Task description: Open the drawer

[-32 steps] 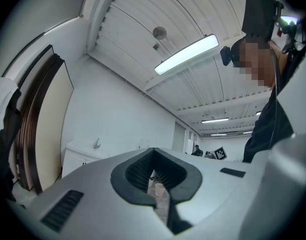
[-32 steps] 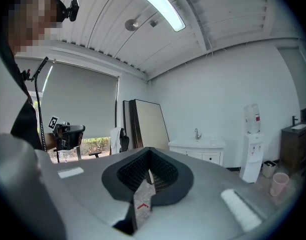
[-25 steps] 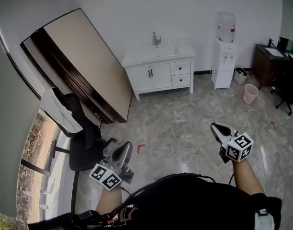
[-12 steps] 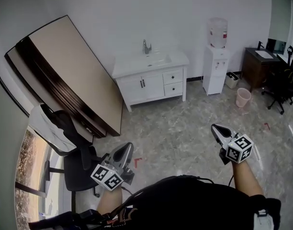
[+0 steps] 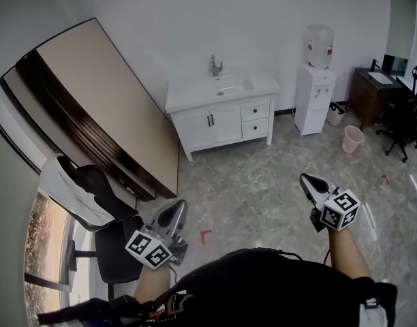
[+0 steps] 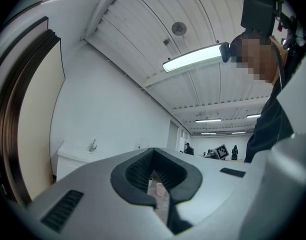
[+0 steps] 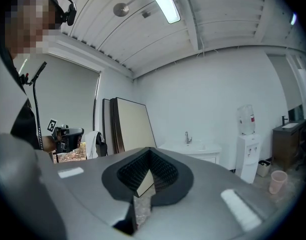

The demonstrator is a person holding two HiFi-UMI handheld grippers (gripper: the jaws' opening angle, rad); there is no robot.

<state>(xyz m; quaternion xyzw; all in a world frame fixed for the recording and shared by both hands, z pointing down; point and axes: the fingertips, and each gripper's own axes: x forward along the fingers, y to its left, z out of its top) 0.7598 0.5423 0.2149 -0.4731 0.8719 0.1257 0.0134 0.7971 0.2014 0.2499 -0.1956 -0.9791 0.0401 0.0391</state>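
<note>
Grey marbled floor [image 5: 263,182] runs out to a white wall, where a white sink cabinet [image 5: 208,128] stands at 12 o'clock in the head view. At its right end, beside a pair of doors, are an upper drawer [image 5: 255,110] and a lower drawer [image 5: 256,127], both flush shut. The left tongs [image 5: 174,208] are held at 7 o'clock and the right tongs [image 5: 308,181] at 4 o'clock, both well apart from the cabinet with bare floor between. The drawers lie toward 1 o'clock from the left tongs and toward 11 o'clock from the right. Each gripper view shows its tongs pressed together with nothing pinched. A water dispenser [image 5: 317,80] stands just right of the cabinet, toward 1 o'clock; its bottle carries a red label too small to read. A pink bin [image 5: 352,139] sits at 2 o'clock, and a large tan board [image 5: 106,107] leans on the wall at 10 o'clock. The only clear print is the black-and-white square markers on the left cube [image 5: 148,248] and right cube [image 5: 340,209].
</note>
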